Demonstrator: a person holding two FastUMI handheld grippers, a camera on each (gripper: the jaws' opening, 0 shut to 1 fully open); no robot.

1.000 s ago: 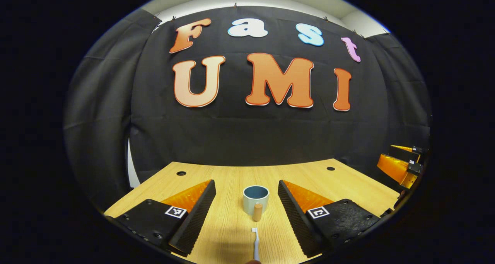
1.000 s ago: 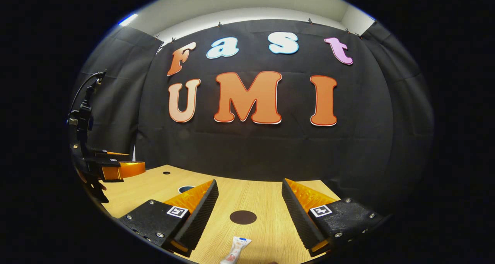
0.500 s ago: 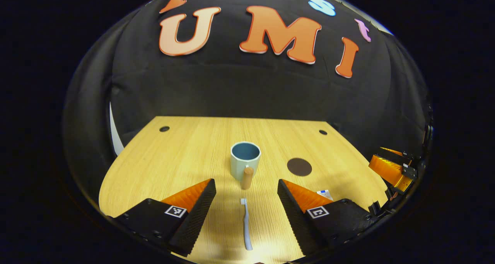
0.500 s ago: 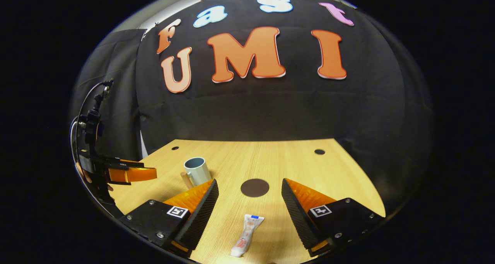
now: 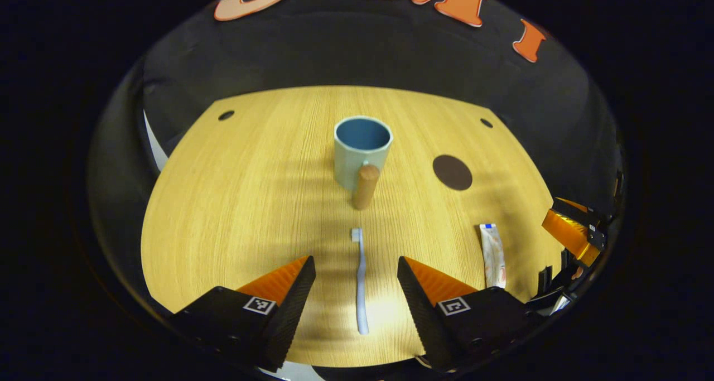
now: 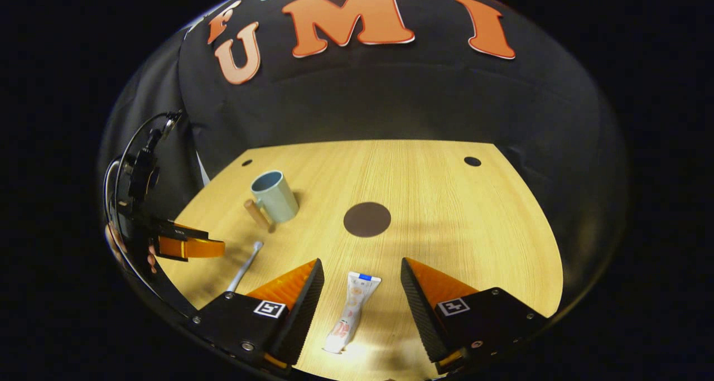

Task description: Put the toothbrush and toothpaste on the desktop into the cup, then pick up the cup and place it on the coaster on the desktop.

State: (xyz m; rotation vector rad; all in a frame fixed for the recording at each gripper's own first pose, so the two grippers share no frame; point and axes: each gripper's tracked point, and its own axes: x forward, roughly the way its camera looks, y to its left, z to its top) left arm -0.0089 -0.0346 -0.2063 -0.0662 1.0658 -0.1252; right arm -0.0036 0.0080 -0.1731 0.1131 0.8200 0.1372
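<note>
1. Left gripper view: hovering over the desk [image 5: 234, 202] with the left gripper [image 5: 352, 292] wide open and holding nothing. Framing the toothbrush [image 5: 361, 280] between the fingers, flat on the wood, bristles toward 12 o'clock, touching neither finger. Seeing the cup [image 5: 361, 155] upright at 12 o'clock, handle toward the camera; coaster [image 5: 452, 172] at 1 o'clock, toothpaste [image 5: 493, 255] at 3 o'clock.
2. Judging the toothbrush light, thin, stiff and likely slippery; pinching mid-handle, low against the desk, looking safest.
3. Right gripper view: hanging with the right gripper [image 6: 360, 303] spread wide, empty. Straddling the toothpaste [image 6: 351, 319], cap end toward 12 o'clock, untouched. Cup [image 6: 274, 196] at 11 o'clock, coaster [image 6: 366, 219] at 12 o'clock, well apart.
4. Judging the tube soft and light; squeezing gently across the middle, away from the flat crimped end.
</note>
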